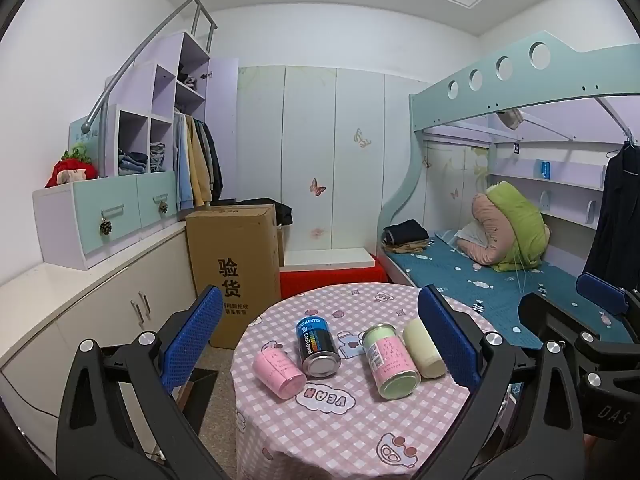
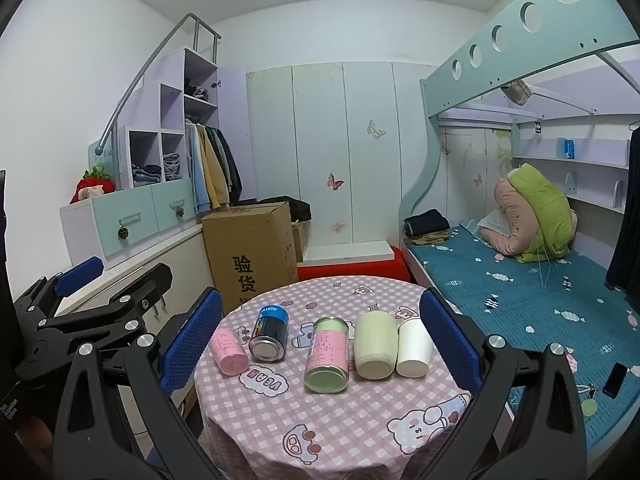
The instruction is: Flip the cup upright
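Several containers lie on their sides on a round table with a pink checked cloth point(image 1: 340, 432) point(image 2: 360, 420): a pink cup point(image 1: 278, 374) point(image 2: 228, 350), a blue can point(image 1: 317, 347) point(image 2: 270, 334), a green-and-pink can point(image 1: 390, 360) point(image 2: 328, 354), a cream cup point(image 1: 423, 348) point(image 2: 375, 346) and a white cup point(image 2: 413, 347), hidden in the left wrist view. My left gripper point(image 1: 320, 344) is open, above the near table edge. My right gripper point(image 2: 320, 344) is open, likewise held back from the cups. Both are empty.
A tall cardboard box point(image 1: 236, 268) point(image 2: 256, 256) stands behind the table on the left beside low white cabinets point(image 1: 100, 304). A bunk bed with a blue sheet point(image 2: 540, 300) is at the right. A red stool point(image 2: 352, 270) is behind the table.
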`<state>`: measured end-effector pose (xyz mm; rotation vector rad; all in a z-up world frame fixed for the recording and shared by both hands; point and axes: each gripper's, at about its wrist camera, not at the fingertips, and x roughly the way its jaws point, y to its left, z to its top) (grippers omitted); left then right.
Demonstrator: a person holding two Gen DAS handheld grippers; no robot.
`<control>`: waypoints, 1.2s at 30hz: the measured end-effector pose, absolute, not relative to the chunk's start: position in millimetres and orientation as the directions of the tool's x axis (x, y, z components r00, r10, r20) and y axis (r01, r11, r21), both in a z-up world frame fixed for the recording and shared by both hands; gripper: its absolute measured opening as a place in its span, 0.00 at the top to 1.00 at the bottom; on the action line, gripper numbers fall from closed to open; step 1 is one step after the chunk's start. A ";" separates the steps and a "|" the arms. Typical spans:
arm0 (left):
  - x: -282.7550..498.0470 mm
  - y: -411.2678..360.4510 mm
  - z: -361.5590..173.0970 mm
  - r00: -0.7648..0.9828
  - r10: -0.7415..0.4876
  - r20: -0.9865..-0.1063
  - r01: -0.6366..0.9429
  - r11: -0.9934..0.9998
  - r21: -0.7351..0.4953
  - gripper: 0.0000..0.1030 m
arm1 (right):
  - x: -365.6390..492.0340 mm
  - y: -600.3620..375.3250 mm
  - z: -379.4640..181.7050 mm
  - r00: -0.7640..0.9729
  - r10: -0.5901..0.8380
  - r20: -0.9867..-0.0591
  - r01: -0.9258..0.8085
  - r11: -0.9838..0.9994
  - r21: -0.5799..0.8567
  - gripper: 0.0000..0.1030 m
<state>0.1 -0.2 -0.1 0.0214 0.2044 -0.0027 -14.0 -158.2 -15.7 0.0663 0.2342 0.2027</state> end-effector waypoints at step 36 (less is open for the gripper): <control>-0.5 -0.5 0.1 0.978 -0.001 -0.209 0.005 1.000 0.020 0.05 | -10.6 -156.3 -16.1 0.952 0.204 -0.229 -0.189 0.978 0.088 0.07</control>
